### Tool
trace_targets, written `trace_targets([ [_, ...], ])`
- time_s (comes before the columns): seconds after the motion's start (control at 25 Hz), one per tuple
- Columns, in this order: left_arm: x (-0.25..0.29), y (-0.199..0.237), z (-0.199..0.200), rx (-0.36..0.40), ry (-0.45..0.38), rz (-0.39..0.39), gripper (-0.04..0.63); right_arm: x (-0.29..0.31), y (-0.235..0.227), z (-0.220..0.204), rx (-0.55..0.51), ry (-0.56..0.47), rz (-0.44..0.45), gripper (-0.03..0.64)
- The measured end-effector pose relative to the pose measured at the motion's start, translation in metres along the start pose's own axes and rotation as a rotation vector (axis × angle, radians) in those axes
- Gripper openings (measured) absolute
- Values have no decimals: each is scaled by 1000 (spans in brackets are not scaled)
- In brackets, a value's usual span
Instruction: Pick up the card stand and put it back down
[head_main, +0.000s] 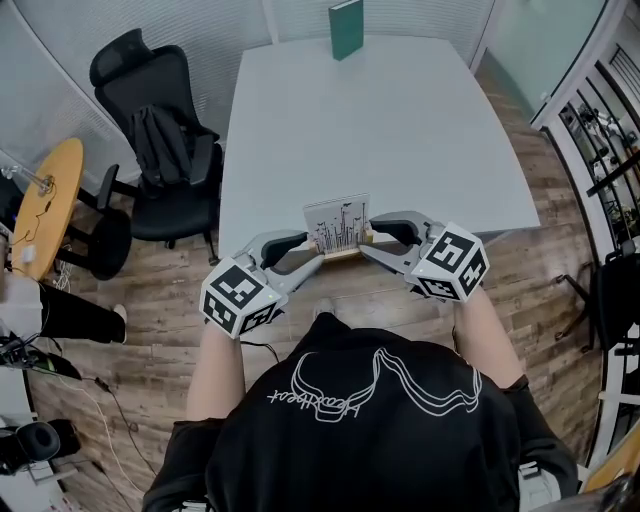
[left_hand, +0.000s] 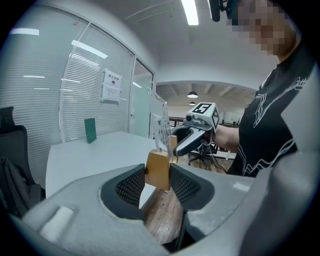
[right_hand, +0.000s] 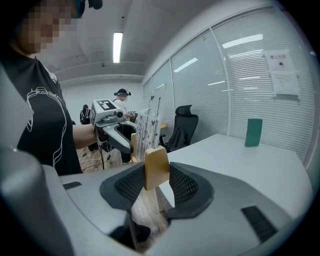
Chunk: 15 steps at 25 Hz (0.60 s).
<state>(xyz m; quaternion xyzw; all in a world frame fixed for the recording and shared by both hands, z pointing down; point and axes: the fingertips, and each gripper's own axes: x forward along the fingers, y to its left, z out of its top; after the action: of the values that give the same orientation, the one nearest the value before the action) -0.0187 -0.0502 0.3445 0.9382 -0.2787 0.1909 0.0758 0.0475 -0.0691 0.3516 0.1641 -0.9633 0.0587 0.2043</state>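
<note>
The card stand (head_main: 337, 228) is a clear upright sheet printed with dark line art, set in a light wooden base, and it sits at the near edge of the white table (head_main: 400, 130). My left gripper (head_main: 312, 257) is shut on the left end of the base (left_hand: 158, 170). My right gripper (head_main: 368, 250) is shut on the right end (right_hand: 156, 166). Each gripper view shows the wooden end pressed between the ribbed pads, with the other gripper beyond it. I cannot tell whether the base touches the table.
A green book (head_main: 346, 28) stands upright at the table's far edge. A black office chair (head_main: 160, 130) and a round wooden side table (head_main: 45, 205) are on the left. Dark shelving (head_main: 610, 150) is on the right, and wood floor lies under the grippers.
</note>
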Motion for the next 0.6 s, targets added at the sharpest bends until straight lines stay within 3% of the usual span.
trace_targets([
  [0.32,6,9,-2,10,-2,10,164,5,-10,-1,-24,-7,-8,156],
  [0.6,22,70,1,-33,24,1,164,43,-57,12,3,6,-2,155],
])
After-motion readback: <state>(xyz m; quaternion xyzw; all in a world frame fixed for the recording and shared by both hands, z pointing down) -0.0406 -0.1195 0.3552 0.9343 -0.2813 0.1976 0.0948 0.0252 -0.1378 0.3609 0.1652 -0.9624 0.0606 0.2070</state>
